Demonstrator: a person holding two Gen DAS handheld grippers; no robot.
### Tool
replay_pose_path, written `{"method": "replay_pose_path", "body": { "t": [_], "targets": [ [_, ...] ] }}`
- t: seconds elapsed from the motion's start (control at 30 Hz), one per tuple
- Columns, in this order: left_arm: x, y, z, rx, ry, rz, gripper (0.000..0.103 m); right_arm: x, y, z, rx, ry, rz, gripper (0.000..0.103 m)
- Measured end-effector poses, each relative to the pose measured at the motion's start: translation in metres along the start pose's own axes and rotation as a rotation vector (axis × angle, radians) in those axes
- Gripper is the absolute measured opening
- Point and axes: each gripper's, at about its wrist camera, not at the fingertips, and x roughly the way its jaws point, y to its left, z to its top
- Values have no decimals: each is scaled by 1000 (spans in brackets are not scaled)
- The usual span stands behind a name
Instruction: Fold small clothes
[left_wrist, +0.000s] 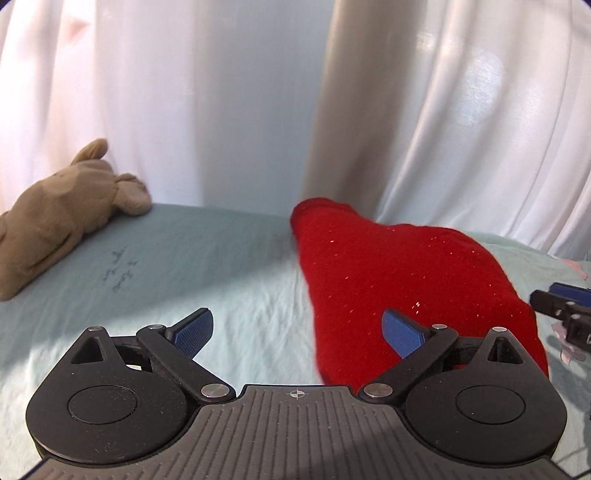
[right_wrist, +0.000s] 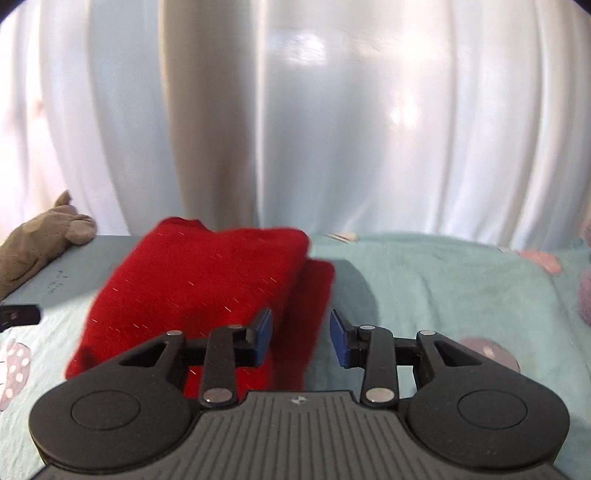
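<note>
A red knit garment (left_wrist: 399, 280) with glittery flecks lies in a folded heap on the light teal bedsheet (left_wrist: 207, 266). My left gripper (left_wrist: 297, 332) is open wide and empty at the garment's left edge; its right finger is over the red cloth. In the right wrist view the garment (right_wrist: 207, 288) lies ahead and to the left, with a folded layer on top. My right gripper (right_wrist: 301, 338) is partly open and empty at the garment's right edge, with cloth showing between the fingers. The right gripper's tip (left_wrist: 561, 306) shows at the left view's right edge.
A beige plush toy (left_wrist: 62, 218) lies at the far left of the bed, also in the right wrist view (right_wrist: 40, 243). White curtains (left_wrist: 443, 110) hang behind the bed. Pink and grey patterned patches (right_wrist: 487, 350) mark the sheet at the right.
</note>
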Motion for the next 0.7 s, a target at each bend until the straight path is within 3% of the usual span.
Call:
{"method": "replay_pose_path", "body": {
  "t": [0.07, 0.13, 0.2, 0.27, 0.47, 0.7],
  "targets": [
    [33, -19, 7, 51, 69, 18, 101, 20, 25, 9, -129, 31, 21, 29],
    [52, -29, 1, 78, 93, 42, 103, 44, 38, 7, -249, 76, -15, 28],
    [58, -33, -1, 54, 117, 3, 103, 62, 40, -5, -318, 153, -66, 28],
    [67, -33, -4, 21, 151, -47, 103, 69, 33, -19, -366, 168, -99, 28],
    [84, -26, -21, -108, 133, -132, 103, 75, 31, -15, -400, 224, -100, 28],
    [87, -25, -19, -97, 114, -166, 103, 86, 29, -7, -330, 257, -105, 28]
  ]
}}
